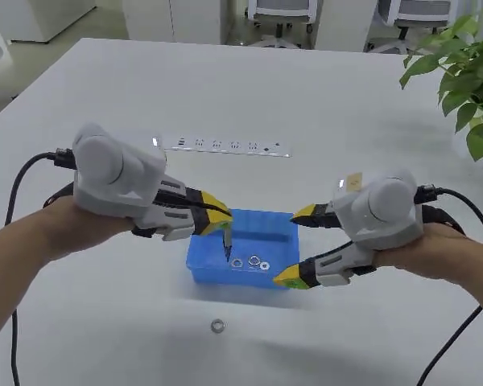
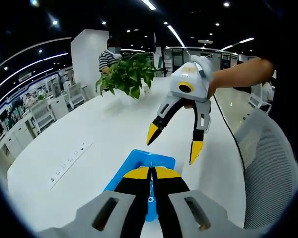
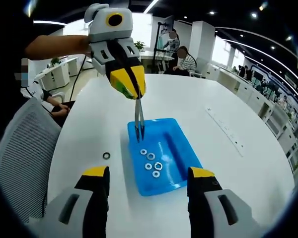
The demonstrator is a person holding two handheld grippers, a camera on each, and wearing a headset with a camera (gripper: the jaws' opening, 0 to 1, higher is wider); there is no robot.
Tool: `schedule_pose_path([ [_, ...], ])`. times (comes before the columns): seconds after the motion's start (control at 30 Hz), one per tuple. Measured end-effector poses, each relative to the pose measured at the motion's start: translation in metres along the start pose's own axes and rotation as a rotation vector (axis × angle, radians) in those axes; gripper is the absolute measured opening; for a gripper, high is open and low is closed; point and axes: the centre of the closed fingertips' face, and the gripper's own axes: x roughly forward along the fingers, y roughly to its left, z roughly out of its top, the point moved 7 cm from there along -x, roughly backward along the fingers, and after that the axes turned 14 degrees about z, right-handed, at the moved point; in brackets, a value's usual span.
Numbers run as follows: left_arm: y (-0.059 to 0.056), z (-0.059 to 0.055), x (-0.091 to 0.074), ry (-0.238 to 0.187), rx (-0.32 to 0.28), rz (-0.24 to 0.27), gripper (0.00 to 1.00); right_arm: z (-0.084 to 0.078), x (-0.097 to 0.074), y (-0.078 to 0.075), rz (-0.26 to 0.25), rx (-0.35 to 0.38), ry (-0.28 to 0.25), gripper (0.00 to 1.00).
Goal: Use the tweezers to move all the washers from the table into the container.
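Left tongs (image 1: 217, 215): pressed together on the upper end of the tweezers (image 1: 226, 241). In the left gripper view I see no gap between the yellow tips. The tweezers hang close to upright, points down inside the blue container (image 1: 283, 223), just beside the washers (image 1: 250, 262) lying on its floor. From the right gripper view I count five washers in there, loosely grouped toward one end. I cannot tell whether the tweezer points touch the floor or pinch anything.

Right tongs (image 1: 290, 248): spread wide, holding nothing. In the head view the two tips sit over the container's right end, one at the far corner and one at the near corner. I cannot judge how high above it they are.

A lone washer (image 1: 217, 326) lies flat on the white bench (image 1: 322, 121), on my side of the container, near it but not touching.

A power strip (image 1: 225, 146) lies flat on the bench beyond the container. Green plant leaves (image 1: 467, 72) show at the far right.
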Motion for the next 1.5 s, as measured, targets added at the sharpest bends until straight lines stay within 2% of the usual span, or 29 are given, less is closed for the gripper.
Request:
schedule_pose_path([
  [0.37, -0.006, 0.004, -0.016, -0.003, -0.006, 0.005, 0.05, -0.009, -0.009, 0.016, -0.036, 0.038, -0.006, 0.74],
  [0.7, -0.012, 0.003, -0.024, -0.005, -0.013, 0.006, 0.05, -0.02, -0.011, 0.028, -0.069, 0.078, -0.041, 0.85],
  [0.83, -0.016, -0.001, -0.026, -0.005, -0.022, 0.006, 0.05, -0.022, -0.012, 0.033, -0.074, 0.092, -0.059, 0.91],
  [1.27, -0.03, -0.019, -0.031, -0.001, -0.04, -0.001, 0.05, -0.029, -0.014, 0.047, -0.096, 0.136, -0.112, 1.0],
  [1.5, -0.037, -0.027, -0.029, 0.008, -0.039, -0.007, 0.06, -0.032, -0.014, 0.053, -0.1, 0.149, -0.128, 1.0],
])
